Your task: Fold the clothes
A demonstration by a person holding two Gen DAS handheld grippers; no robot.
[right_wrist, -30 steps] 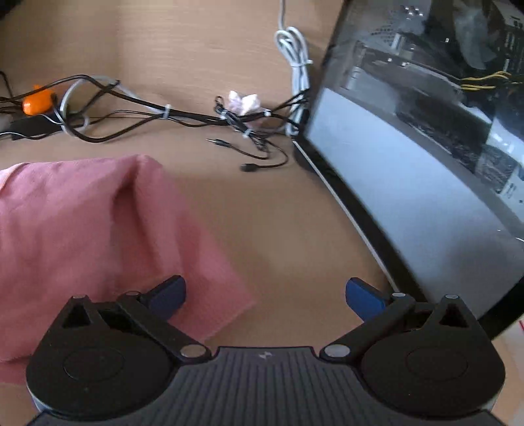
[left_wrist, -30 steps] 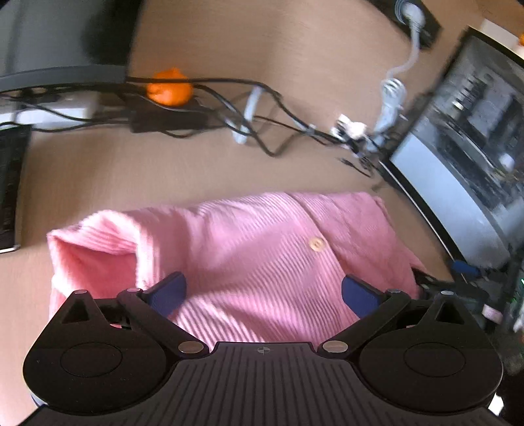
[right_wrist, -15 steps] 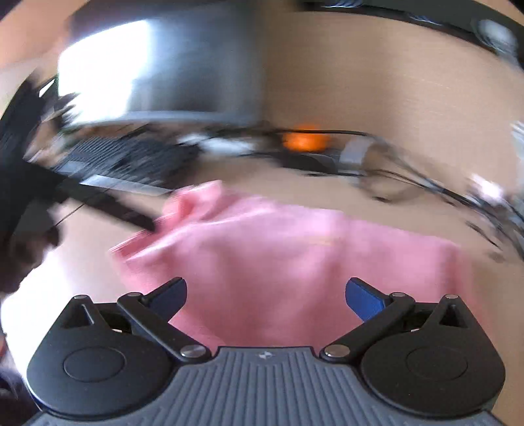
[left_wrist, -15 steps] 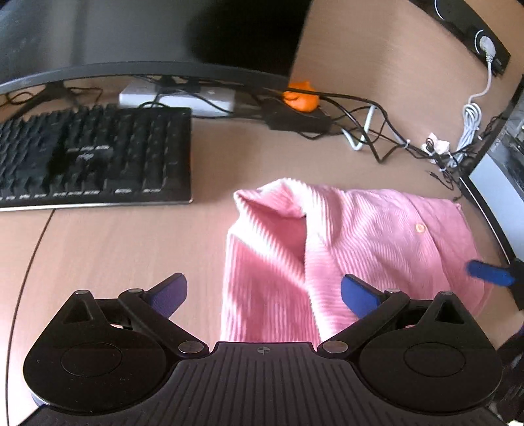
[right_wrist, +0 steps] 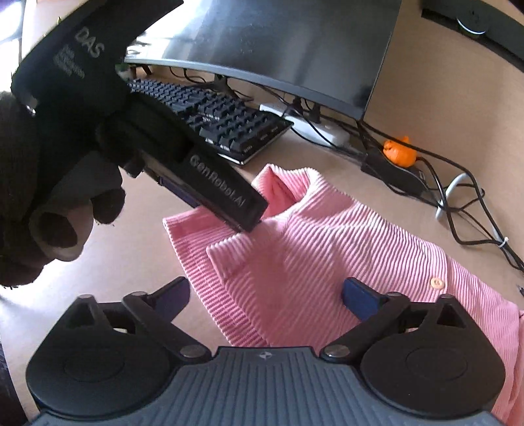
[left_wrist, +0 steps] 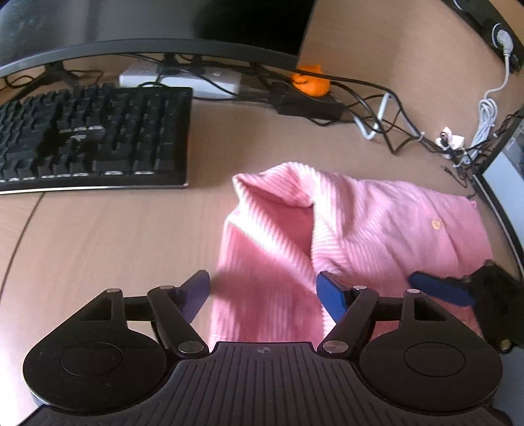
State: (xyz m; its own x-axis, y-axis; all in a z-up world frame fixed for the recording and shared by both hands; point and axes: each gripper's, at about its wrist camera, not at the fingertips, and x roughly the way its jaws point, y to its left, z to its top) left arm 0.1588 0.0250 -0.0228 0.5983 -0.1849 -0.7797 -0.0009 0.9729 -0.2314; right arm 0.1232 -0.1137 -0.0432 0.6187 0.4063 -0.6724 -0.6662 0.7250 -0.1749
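A pink ribbed garment with a small button lies bunched and partly folded on the wooden desk. My left gripper hangs over its near left part. Its jaws are closing with pink cloth between them, and the pads are not visibly pressing. My right gripper is over the garment near a folded edge. Its jaws are wide and just starting to close, with cloth lying between them. One of the right gripper's blue fingers shows at the right of the left wrist view.
A black keyboard sits left of the garment, under a curved monitor. Behind lie a white power strip, tangled cables and an orange object. A gloved hand fills the right wrist view's upper left.
The left gripper drew back toward the garment's left side and its jaws narrowed. The right gripper swung from beside the computer case to over the garment, now facing the monitor.
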